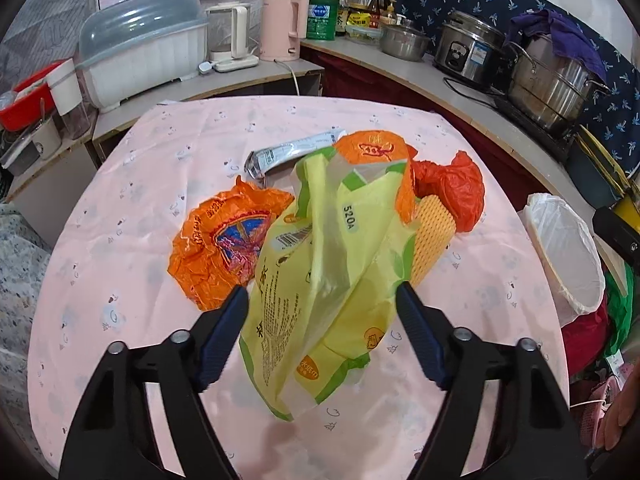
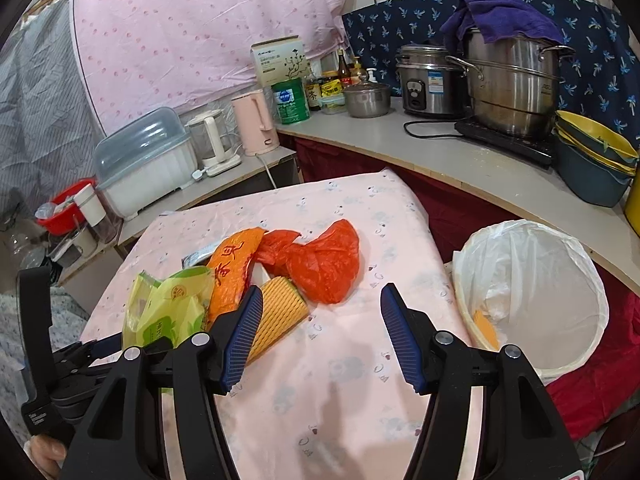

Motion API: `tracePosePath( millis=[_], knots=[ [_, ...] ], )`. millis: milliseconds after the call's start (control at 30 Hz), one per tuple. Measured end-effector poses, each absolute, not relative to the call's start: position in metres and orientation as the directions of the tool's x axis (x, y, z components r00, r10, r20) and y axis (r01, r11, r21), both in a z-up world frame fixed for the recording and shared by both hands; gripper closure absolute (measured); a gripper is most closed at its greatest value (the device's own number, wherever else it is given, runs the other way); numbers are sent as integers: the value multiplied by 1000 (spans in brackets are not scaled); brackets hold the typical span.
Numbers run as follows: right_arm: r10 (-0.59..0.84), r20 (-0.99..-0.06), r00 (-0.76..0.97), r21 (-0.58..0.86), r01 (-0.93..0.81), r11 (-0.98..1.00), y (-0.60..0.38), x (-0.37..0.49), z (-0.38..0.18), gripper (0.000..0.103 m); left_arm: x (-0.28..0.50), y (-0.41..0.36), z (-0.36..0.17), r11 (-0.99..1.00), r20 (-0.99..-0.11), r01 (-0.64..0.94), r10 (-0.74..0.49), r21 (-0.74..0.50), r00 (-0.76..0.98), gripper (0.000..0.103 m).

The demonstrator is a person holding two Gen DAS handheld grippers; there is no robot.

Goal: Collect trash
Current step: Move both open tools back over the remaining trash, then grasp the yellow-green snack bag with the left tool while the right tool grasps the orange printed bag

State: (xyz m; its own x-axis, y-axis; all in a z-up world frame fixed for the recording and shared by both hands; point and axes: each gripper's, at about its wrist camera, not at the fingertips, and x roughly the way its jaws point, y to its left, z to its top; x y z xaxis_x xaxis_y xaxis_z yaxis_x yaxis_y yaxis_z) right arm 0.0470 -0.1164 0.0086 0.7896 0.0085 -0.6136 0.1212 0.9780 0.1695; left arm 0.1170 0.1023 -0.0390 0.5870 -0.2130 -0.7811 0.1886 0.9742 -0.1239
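Black gripper arms, ribbed blue fingers, silver screws

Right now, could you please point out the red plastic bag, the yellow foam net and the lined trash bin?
red plastic bag (image 2: 324, 268): right wrist view, its bulging middle.
yellow foam net (image 2: 278, 312): right wrist view, its ribbed side.
lined trash bin (image 2: 560, 280): right wrist view, inner liner wall.

- Yellow-green snack bag: large, crumpled and empty-looking, lying lengthwise on the pink cloth, partly over its neighbours.
- Orange wrapper: crinkled flat, just left of the yellow-green bag (blue and red print on top).
- Orange-topped bag: behind the yellow-green one.
- Red plastic bag: bunched and knotted.
- Yellow foam net sleeve: ribbed, lying beside the red bag.
- Silver packet: long, farthest back.
- Trash bin: white-lined, open, beside the table, with a scrap inside.
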Motion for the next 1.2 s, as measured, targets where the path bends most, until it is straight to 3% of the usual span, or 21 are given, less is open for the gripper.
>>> tracePosePath(
  millis=[100,167,267,333,800,1200],
  knots=[
    [16,-623,782,164,111,980,-109,50,5,44,120,105,-43,972,-791,190,-223,-138,570,52],
    [21,-628,778,162,104,981,-106,53,3,44,120,106,-43,970,-797,194,-234,-149,557,78],
    [27,-634,773,159,95,983,-101,56,0,44,121,110,-40,967,-793,198,-246,-161,558,93],
    [33,-637,770,157,88,984,-97,60,-1,44,120,114,-34,966,-781,196,-251,-167,572,97],
    [114,-671,733,189,20,982,-67,111,-20,44,149,142,13,975,-703,130,-219,-179,677,98],
    [165,-727,667,219,-3,976,-41,170,-57,44,192,149,-6,985,-725,99,-169,-138,668,98]
  ],
)
